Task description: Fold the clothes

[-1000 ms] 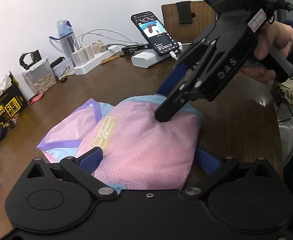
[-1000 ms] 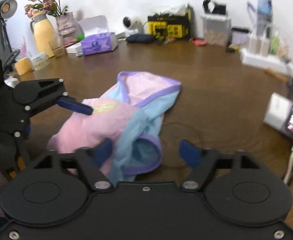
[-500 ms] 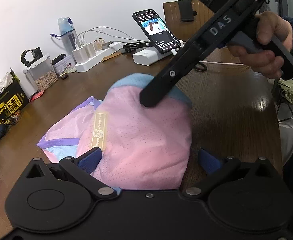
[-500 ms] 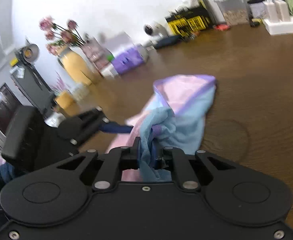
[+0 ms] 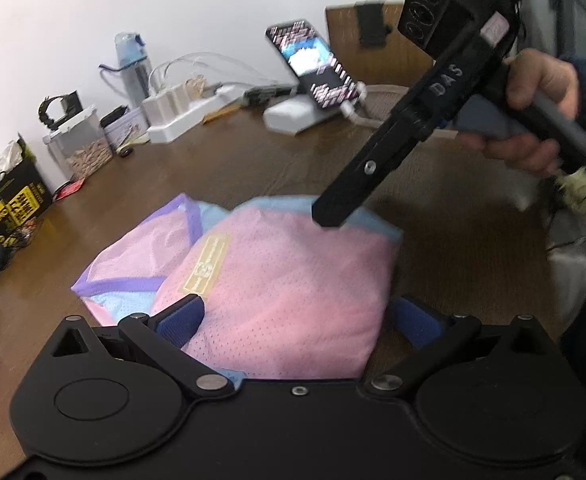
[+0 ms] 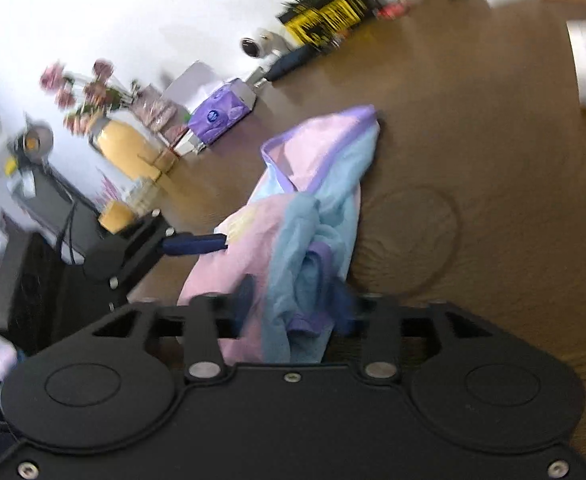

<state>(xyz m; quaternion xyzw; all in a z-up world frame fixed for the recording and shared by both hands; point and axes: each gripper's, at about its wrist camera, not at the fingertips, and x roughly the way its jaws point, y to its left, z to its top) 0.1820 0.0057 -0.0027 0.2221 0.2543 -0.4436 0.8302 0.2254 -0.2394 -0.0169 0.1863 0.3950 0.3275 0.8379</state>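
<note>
- Left wrist view: your left gripper (image 5: 297,320) sits at the bottom of the frame with its blue pads spread wide. The pink mesh garment (image 5: 285,288) lies between them in the centre, on the brown table (image 5: 221,168). The left pad (image 5: 181,318) touches the pink fabric's edge; the right pad (image 5: 415,320) stands just clear of it, so nothing is clamped.
- Same view: a gold label (image 5: 209,264) lies on the pink panel. A purple-trimmed flap (image 5: 141,256) spreads to the left, and a light blue edge shows along the top.
- Same view: your right gripper (image 5: 333,214) comes in from the upper right, held by your hand (image 5: 533,120), its tip at the garment's far blue edge. Seen side-on, its jaw gap does not show here.
- Same view: a lit phone (image 5: 313,64) stands in the upper middle, and a white power strip (image 5: 181,120) sits to its left.
- Right wrist view: the frame is blurred and tilted. Your right gripper (image 6: 293,300) is at lower centre, its jaws have just been opening, and the bunched light blue and purple cloth (image 6: 313,264) lies between the parted pads, released.
- Same view: the garment runs from lower centre towards the upper middle. The left gripper's blue pad (image 6: 195,243) reaches it from the left.
- Same view: a yellow vase (image 6: 125,148) with flowers and a purple tissue pack (image 6: 221,112) stand at upper left.
</note>
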